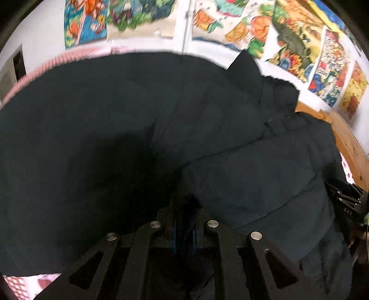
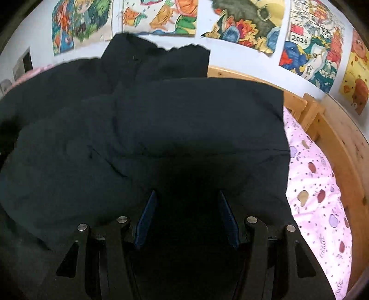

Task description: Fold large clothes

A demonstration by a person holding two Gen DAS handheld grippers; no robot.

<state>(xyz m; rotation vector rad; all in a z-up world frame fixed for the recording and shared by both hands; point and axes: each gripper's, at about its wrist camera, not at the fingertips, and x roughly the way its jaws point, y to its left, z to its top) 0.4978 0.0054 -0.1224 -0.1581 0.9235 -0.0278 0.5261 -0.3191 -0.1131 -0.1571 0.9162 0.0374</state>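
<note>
A large dark padded jacket (image 1: 138, 120) lies spread over the bed and fills most of both views (image 2: 184, 120). My left gripper (image 1: 184, 205) is shut on a fold of the jacket's fabric at the bottom middle of its view. My right gripper (image 2: 186, 196) is open, its blue-lined fingers (image 2: 147, 217) apart and resting over the jacket's near edge with dark fabric between them. The right gripper's body also shows at the right edge of the left wrist view (image 1: 346, 196).
A pink patterned bedsheet (image 2: 318, 198) shows to the right of the jacket. A wooden bed frame (image 2: 334, 129) curves behind it. A pink knitted blanket (image 1: 46, 67) lies at the far left. Colourful posters (image 2: 253, 20) cover the white wall.
</note>
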